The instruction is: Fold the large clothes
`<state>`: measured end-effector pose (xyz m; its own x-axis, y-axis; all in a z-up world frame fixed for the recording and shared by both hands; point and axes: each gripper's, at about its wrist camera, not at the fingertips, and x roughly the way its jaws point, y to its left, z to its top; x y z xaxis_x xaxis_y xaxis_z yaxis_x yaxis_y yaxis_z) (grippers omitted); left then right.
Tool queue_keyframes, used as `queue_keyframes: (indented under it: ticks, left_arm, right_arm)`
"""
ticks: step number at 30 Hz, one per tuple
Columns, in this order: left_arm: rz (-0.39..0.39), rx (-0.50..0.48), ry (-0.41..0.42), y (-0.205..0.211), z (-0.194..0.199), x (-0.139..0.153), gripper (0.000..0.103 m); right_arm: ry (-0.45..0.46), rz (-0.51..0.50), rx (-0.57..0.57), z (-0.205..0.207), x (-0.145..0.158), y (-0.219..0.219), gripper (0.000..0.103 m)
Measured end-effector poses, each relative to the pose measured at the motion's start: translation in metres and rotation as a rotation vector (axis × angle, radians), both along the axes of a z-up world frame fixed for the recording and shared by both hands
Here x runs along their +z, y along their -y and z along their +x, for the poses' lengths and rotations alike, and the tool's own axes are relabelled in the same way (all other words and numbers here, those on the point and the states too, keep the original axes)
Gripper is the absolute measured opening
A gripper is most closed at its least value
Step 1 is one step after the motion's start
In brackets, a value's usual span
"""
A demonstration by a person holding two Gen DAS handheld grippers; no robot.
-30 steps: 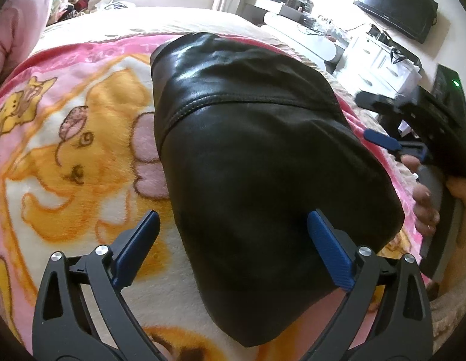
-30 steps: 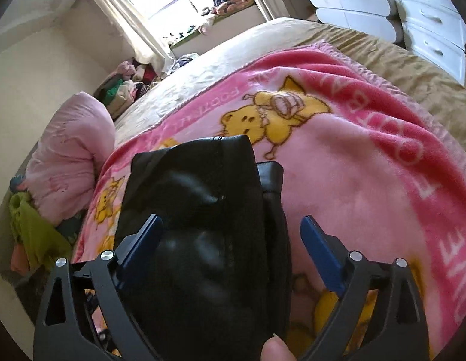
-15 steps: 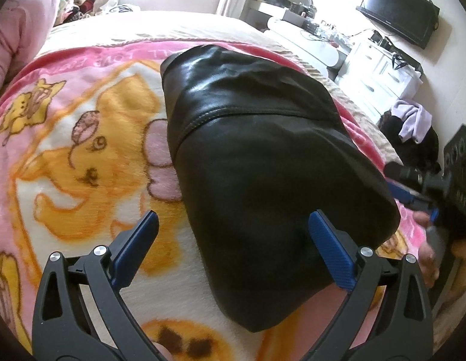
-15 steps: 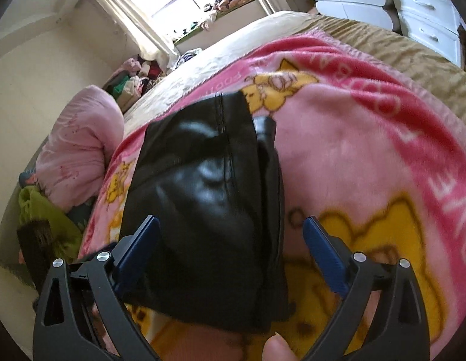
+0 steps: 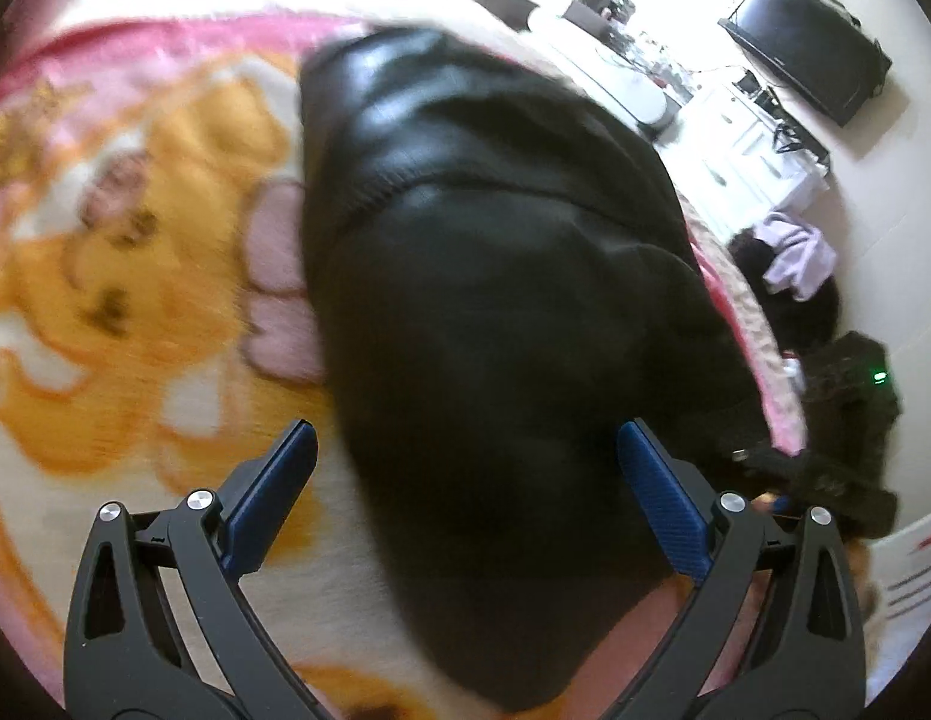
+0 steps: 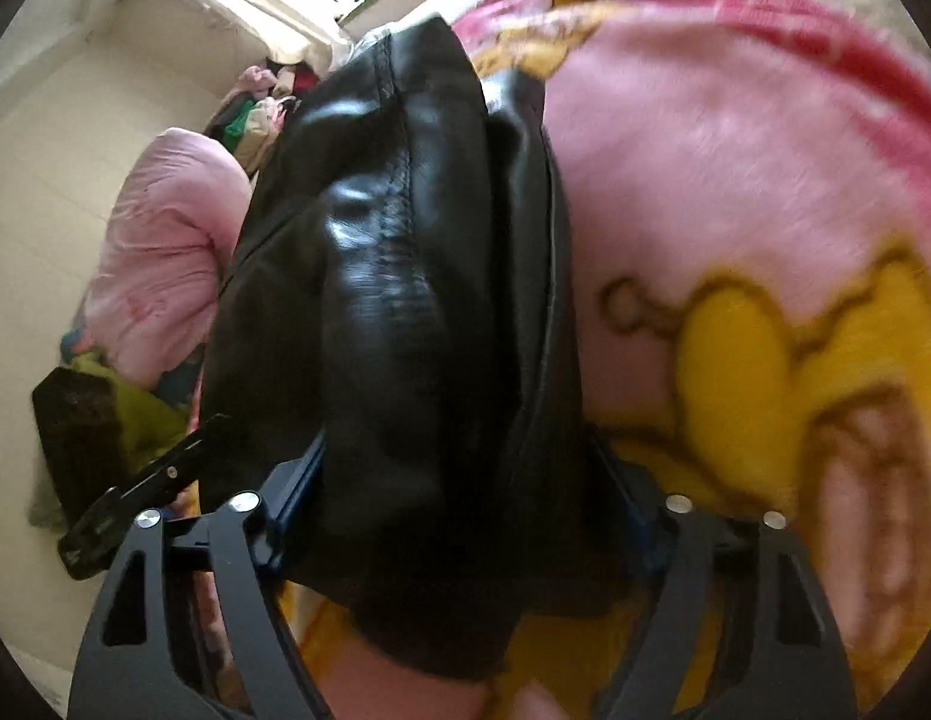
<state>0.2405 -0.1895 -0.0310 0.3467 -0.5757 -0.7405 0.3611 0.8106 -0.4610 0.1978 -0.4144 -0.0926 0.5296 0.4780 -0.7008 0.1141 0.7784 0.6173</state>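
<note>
A folded black leather garment (image 5: 495, 300) lies on a pink cartoon blanket (image 5: 135, 300) spread over a bed. My left gripper (image 5: 465, 450) is open. Its blue fingertips (image 5: 285, 468) straddle the garment's near end without touching it. In the right wrist view the same garment (image 6: 405, 276) fills the gap of my right gripper (image 6: 459, 480). Its jaws are closing on the bundle's other end, and the leather bulges over both pads and hides most of them. A fingertip of the person's hand (image 6: 525, 702) shows at the bottom edge.
A pink pillow (image 6: 165, 252) and a pile of clothes lie beyond the bed's far side. White drawers (image 5: 747, 144), a wall television (image 5: 807, 42) and clothes on the floor (image 5: 795, 258) stand to the right. The right gripper's black body (image 5: 843, 420) sits by the garment's right edge.
The right gripper has dropped onto the garment and its jaws have narrowed around it. The left gripper has moved closer to the garment's near end, still open.
</note>
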Motion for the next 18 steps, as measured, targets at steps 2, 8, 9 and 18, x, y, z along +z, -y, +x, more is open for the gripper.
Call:
queue_keyframes:
  ticks: [2,8,9,18]
  left_arm:
    - [0.006,0.000,-0.008,0.003,0.003,-0.005,0.094]
    - [-0.005,0.028,0.007,-0.013,0.005,-0.004,0.091]
    - [0.009,0.042,0.019,-0.019,0.005,-0.002,0.091]
    - [0.072,0.124,0.066,-0.064,0.008,0.007,0.090]
  right_arm:
    - [0.011,-0.017,0.026,0.003,0.002,-0.007,0.070]
    - [0.063,-0.026,0.075,0.013,0.010,-0.030,0.064]
    - [0.065,-0.027,0.082,0.016,0.008,-0.034,0.063]
    - [0.144,-0.082,0.070,0.042,0.010,-0.082,0.064]
